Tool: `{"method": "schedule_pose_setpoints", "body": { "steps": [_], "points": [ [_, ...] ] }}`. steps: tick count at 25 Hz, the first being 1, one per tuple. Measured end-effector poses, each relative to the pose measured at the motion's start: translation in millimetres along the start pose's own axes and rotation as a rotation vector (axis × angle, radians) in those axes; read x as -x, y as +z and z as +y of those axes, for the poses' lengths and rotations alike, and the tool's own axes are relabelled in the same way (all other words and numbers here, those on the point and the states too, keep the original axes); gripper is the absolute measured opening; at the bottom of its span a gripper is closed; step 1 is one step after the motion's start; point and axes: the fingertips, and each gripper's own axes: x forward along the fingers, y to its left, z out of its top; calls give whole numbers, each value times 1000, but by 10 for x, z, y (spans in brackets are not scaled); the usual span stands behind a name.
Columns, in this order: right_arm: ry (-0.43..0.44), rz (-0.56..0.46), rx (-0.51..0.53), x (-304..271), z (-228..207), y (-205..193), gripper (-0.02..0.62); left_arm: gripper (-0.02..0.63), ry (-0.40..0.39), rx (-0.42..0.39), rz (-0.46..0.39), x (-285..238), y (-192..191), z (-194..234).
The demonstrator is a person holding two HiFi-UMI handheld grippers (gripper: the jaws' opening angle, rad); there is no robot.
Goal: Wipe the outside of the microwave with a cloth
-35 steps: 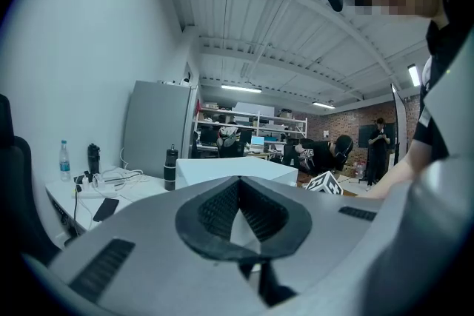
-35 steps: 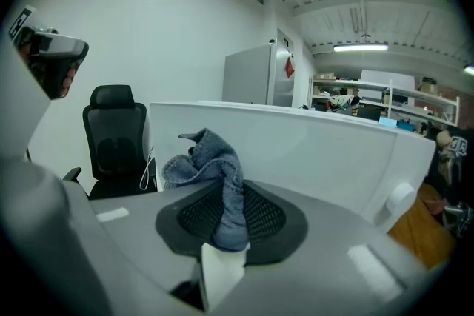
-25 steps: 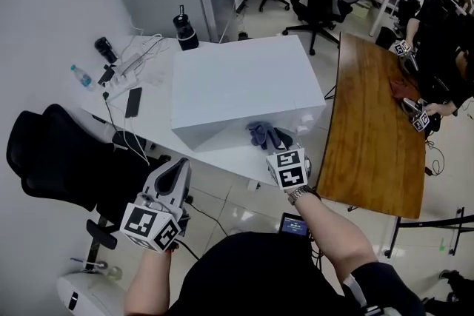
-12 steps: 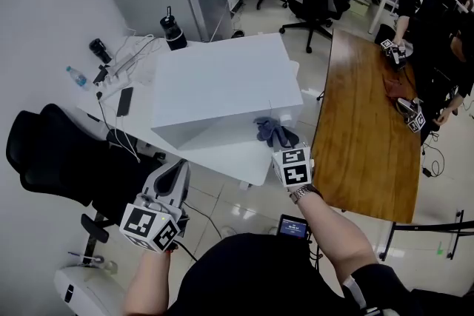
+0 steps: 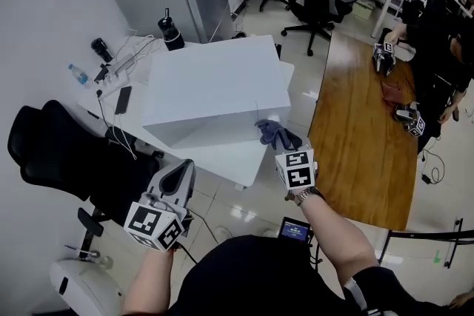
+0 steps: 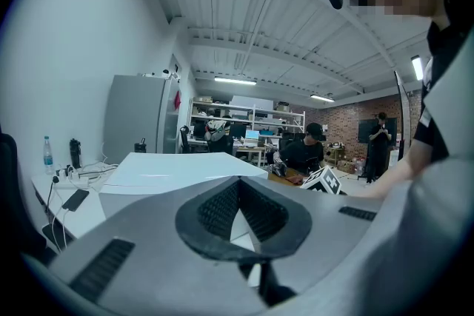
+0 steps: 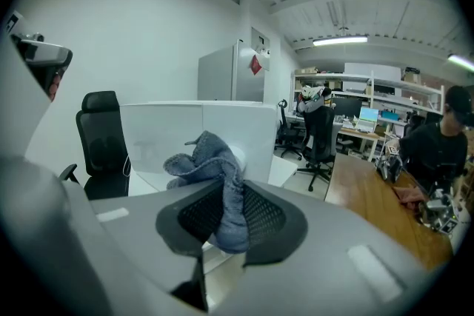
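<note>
Grey-blue cloth (image 7: pixel 211 159) hangs bunched between the fingers (image 7: pixel 259 214) of the right gripper (image 7: pixel 229 217), which are clenched on its lower fold while the rest stands up above them in a loose crumple. In the head view that gripper (image 5: pixel 287 146) reaches to the near right corner of the white microwave (image 5: pixel 215 89), and the cloth (image 5: pixel 278 133) lies against that corner's lower edge; whether it actually presses on the wall cannot be told. The microwave sits on a white surface (image 5: pixel 222 158), its top bare and its front face in shadow.

On the left, the left gripper (image 5: pixel 180 174) is held low, off the surface's near edge and above the tiled floor (image 5: pixel 237 203), close to a black office chair (image 5: pixel 59 152). Its fingers (image 6: pixel 215 211) are clenched together with nothing between them, pointing towards the microwave (image 6: pixel 178 168).

Behind the microwave, on the far left part of the surface, lie a dark phone (image 5: pixel 123 100), white cables (image 5: pixel 129 55), a small water bottle (image 5: pixel 78 74) and a black flask (image 5: pixel 170 32). A wooden surface (image 5: pixel 363 129) stands to the right, where another person (image 5: pixel 437 78) works with similar grippers.
</note>
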Motion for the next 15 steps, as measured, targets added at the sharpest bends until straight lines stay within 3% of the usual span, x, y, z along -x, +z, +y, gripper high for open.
{"method": "schedule_pose_setpoints", "body": {
  "steps": [15],
  "points": [
    [6, -37, 9, 379, -409, 81, 72, 5, -16, -9, -14, -143, -26, -502]
  ]
}}
